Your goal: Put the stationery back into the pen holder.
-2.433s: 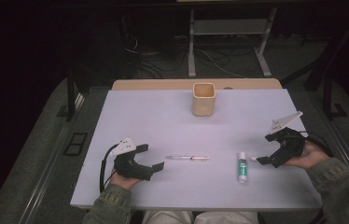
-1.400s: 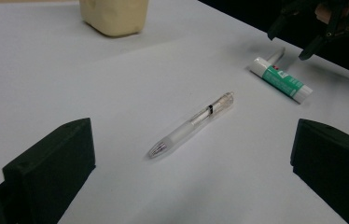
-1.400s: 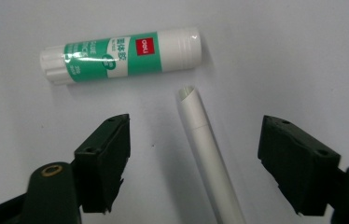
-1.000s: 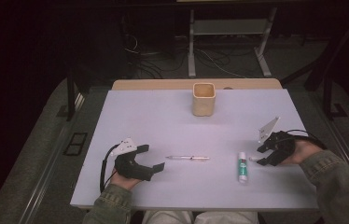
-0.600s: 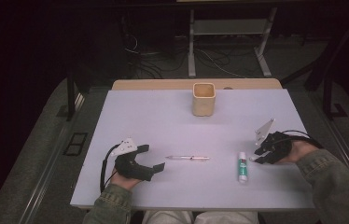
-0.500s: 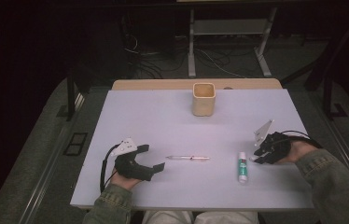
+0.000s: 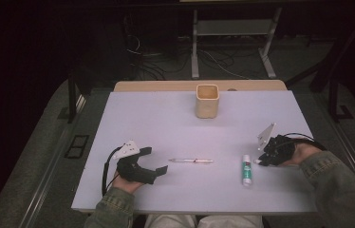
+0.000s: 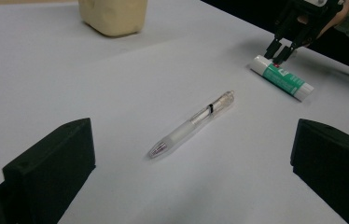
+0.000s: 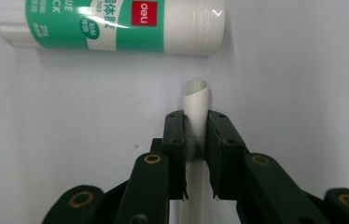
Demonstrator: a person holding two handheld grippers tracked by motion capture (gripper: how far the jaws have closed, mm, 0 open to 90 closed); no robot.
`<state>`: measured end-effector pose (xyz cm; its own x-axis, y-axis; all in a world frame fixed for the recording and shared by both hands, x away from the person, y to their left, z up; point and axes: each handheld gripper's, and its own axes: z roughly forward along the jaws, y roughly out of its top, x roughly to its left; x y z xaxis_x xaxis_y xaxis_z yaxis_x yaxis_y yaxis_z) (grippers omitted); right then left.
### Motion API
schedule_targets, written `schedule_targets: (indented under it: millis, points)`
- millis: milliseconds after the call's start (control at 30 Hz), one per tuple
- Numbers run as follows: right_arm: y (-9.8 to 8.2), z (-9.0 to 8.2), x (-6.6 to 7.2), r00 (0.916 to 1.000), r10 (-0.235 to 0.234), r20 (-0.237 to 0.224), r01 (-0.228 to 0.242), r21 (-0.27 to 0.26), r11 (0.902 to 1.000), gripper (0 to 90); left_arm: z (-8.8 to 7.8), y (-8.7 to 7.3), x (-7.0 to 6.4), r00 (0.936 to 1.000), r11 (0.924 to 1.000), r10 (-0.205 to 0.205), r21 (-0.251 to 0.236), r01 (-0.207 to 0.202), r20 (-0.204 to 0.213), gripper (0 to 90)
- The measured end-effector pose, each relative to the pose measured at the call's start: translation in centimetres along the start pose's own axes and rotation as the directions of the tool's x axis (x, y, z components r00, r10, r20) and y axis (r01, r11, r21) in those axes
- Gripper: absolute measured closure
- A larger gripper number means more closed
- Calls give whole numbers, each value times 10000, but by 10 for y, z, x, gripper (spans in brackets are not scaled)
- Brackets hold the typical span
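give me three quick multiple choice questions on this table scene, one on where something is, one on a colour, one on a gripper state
1. Where does the pen lie?
A. in the cup
B. between the two grippers
C. on the floor

2. What colour is the glue stick label?
A. green
B. red
C. yellow

3. What is the right gripper doing?
A. wide open
B. shut on the pen
C. shut on a white roll

Answers: 1 B, it lies on the table between them. 2 A, the green band shows in each view. 3 C, its jaws pinch the roll beside the glue stick.

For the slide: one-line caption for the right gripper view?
Right gripper shut on a white tube, beside a glue stick.
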<state>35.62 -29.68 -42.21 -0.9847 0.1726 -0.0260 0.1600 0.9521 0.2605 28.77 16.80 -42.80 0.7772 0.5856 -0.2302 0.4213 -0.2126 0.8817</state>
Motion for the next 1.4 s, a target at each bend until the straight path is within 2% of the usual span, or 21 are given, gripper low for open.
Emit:
schedule_targets:
  millis: [200, 333, 467, 567, 700, 733, 767, 800, 833, 867, 933, 967, 1000, 1033, 1067, 1133, 1200, 1300, 1333, 1367, 1400]
  points:
    - [0, -1, 2, 10000, 49, -49, -49, 85, 10000, 781, 0, 0, 0, 10000, 10000, -26, -24, 26, -1, 0]
    - [0, -4, 3, 9996, 228, 148, -228, 22, 9997, 781, 0, 0, 0, 10000, 10000, -16, -20, 16, -14, 0]
    - [0, -18, 1, 9977, 639, 225, -619, -837, 9946, 782, 0, 0, 0, 10000, 10000, -19, -14, 19, -26, 0]
    - [-2, -23, 0, 9965, 774, 311, -736, -1079, 9914, 781, 0, 0, 0, 10000, 10000, -26, -21, 26, -28, 0]
    - [-5, -36, -1, 9914, 1231, 447, -1120, -1981, 9738, 781, 0, 0, 0, 10000, 10000, -31, -17, 31, -34, 0]
    - [-5, -36, -1, 9914, 1231, 447, -1120, -1981, 9738, 781, 0, 0, 0, 10000, 10000, -31, -19, 31, -38, 0]
    - [-5, -39, -1, 9901, 1329, 452, -1199, -2207, 9680, 781, 0, 0, 0, 10000, 10000, -36, -28, 35, -36, 0]
    - [-6, -46, -2, 9871, 1566, 336, -1416, -2741, 9512, 781, 0, 0, 0, 10000, 10000, -47, -39, 46, -38, 0]
    - [-6, -46, -2, 9871, 1566, 336, -1416, -2741, 9512, 781, -1, 0, 0, 10000, 10000, -47, -37, 47, -39, 0]
    - [-6, -53, -4, 9846, 1738, 175, -1575, -3411, 9267, 780, -1, 0, 0, 10000, 10000, -49, -43, 49, -41, 0]
    - [-5, -59, -5, 9790, 2036, 68, -1849, -3900, 9021, 780, -1, 0, 0, 10000, 10000, -48, -36, 48, -43, 0]
    - [-5, -61, -6, 9776, 2101, 111, -1878, -4044, 8951, 780, -1, 0, 0, 10000, 10000, -49, -43, 49, -39, 0]
    - [-5, -61, -6, 9776, 2101, 111, -1878, -4044, 8951, 780, -1, 0, 0, 10000, 10000, -51, -35, 51, -42, 0]
    - [-3, -64, -7, 9755, 2198, 77, -1952, -4305, 8812, 780, -1, 0, 0, 10000, 10000, -49, -46, 48, -39, 0]
    - [-3, -64, -7, 9755, 2198, 77, -1952, -4305, 8812, 780, -1, 0, 0, 10000, 10000, -59, -66, 59, -47, 0]
    - [1, -68, -9, 9725, 2328, 90, -2033, -4557, 8666, 779, -1, 0, 1, 10000, 9999, -60, -90, 60, -49, 0]
    - [3, -69, -10, 9716, 2363, 140, -2030, -4640, 8622, 779, -1, 0, 1, 10000, 9999, -71, -98, 70, -44, 0]
    - [6, -72, -12, 9685, 2486, 140, -2100, -4908, 8456, 779, -1, -1, 1, 10000, 9999, -78, -101, 78, -36, 0]
    - [9, -73, -13, 9653, 2611, 102, -2202, -5062, 8339, 779, -1, 0, 1, 10000, 9999, -73, -80, 73, -30, 0]
    - [9, -73, -13, 9653, 2611, 102, -2202, -5062, 8339, 779, -1, 0, 1, 10000, 9999, -80, -87, 79, -32, 0]
    - [12, -75, -15, 9623, 2716, 136, -2251, -5204, 8237, 778, -1, 0, 1, 10000, 9999, -69, -96, 69, -33, 0]
